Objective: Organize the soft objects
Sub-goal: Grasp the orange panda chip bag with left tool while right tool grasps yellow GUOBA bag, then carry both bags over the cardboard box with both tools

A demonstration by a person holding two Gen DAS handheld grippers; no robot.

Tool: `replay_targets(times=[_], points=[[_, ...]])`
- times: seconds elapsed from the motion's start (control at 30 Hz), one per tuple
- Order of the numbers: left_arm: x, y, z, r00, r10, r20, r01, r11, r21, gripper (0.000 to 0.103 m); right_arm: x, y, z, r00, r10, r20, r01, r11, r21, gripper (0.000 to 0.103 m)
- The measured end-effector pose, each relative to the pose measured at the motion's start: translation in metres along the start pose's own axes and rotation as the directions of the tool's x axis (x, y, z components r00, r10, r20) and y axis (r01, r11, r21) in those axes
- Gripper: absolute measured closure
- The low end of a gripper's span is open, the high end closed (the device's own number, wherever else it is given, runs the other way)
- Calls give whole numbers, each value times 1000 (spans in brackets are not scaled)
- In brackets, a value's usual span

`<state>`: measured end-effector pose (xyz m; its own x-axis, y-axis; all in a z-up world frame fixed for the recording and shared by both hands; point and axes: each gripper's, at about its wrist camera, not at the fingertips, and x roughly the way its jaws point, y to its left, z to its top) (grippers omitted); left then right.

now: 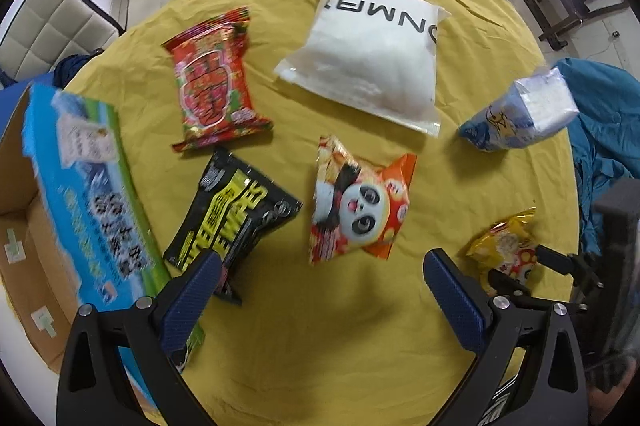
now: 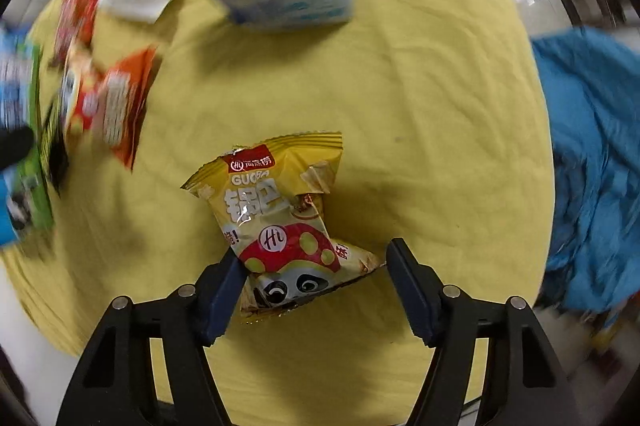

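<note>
My right claw [image 2: 310, 284] straddles the lower end of the yellow snack packet [image 2: 280, 222] on the table [image 2: 420, 106], jaws half-wide, left pad touching, right pad apart. Closing off-centre could skid or crush the puffy bag. My left claw [image 1: 322, 280] hangs wide and empty above bare cloth near the black packet [image 1: 232, 222]. The cardboard box [image 1: 24, 226] waits at the table's edge.

Both wrist views face down, near yellow cloth [image 1: 320, 326]; share yellow snack packet [image 2: 276, 210].

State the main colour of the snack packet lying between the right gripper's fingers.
Yellow snack packet; shown best in the right wrist view.
</note>
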<state>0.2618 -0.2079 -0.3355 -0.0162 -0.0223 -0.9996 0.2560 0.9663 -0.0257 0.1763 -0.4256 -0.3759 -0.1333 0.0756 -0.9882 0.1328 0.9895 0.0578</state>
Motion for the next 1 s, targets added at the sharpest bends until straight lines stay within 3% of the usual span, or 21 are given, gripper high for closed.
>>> replay_targets(times=[0.1, 0.23, 0.33, 0.4, 0.57, 0.73, 0.83, 0.9, 1.0], points=[[11, -5, 12, 1000, 7, -15, -7, 1000, 15, 0, 2, -21, 0, 1000, 20, 24, -23, 989, 144, 31], [37, -12, 25, 998, 1, -64, 1, 1000, 23, 1, 13, -24, -2, 999, 48, 2, -48, 985, 166, 28], [59, -10, 33, 992, -47, -121, 48, 999, -2, 20, 12, -25, 0, 998, 61, 7, -61, 987, 148, 26], [70, -7, 35, 986, -78, -146, 75, 997, -26, 41, 6, -24, -1, 999, 34, 26, -37, 993, 111, 22], [87, -2, 35, 976, -138, -170, 131, 990, -53, 50, 8, -22, -1, 1000, 16, 17, -17, 998, 53, 22], [87, 5, 25, 982, -134, -132, 122, 988, -91, 54, 32, -26, 0, 998, 46, -35, -41, 993, 113, 23], [83, 10, 6, 986, -124, -109, 112, 987, -111, 55, 43, -28, -6, 998, 41, -44, -35, 990, 137, 38], [81, 10, -2, 988, -119, -97, 107, 987, -121, 55, 48, -30, -9, 999, 13, -42, -7, 991, 132, 54], [81, 14, -18, 992, -102, -79, 92, 988, -124, 55, 49, -13, -17, 999, -14, -40, 19, 992, 122, 59]])
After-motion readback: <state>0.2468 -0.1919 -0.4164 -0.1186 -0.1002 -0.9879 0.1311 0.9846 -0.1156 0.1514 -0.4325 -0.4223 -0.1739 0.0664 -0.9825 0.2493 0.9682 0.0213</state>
